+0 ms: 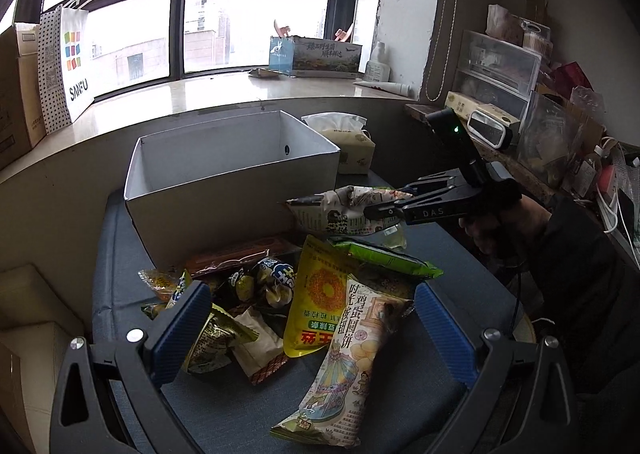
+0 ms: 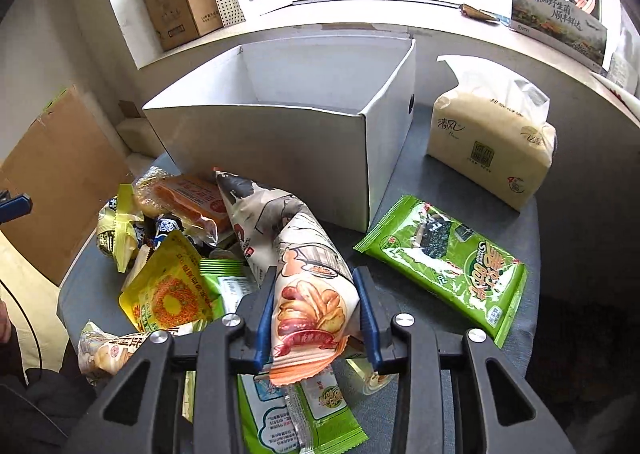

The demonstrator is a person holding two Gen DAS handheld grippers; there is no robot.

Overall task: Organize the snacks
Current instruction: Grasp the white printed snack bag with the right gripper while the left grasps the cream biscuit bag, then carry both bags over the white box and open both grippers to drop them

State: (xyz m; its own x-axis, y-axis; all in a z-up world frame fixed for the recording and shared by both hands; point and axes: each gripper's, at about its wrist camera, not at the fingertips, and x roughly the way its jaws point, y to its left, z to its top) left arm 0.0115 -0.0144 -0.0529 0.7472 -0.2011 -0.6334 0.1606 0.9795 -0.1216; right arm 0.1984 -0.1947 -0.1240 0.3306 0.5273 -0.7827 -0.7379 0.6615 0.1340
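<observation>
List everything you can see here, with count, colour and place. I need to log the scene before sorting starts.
open cardboard box: one, white, back of the grey table, nothing visible inside
cartoon-print snack bag: one, cream and orange, held above the pile
seaweed snack packet: one, green, flat on the table right of the box
yellow ring-snack pouch: one, yellow, middle of the pile
egg-biscuit bag: one, pale illustrated, front of the pile
soft tissue pack: one, beige, right of the box
dotted paper shopping bag: one, white, on the window sill
left gripper: jaws open over the pile
right gripper: jaws shut on the cartoon-print bag
</observation>
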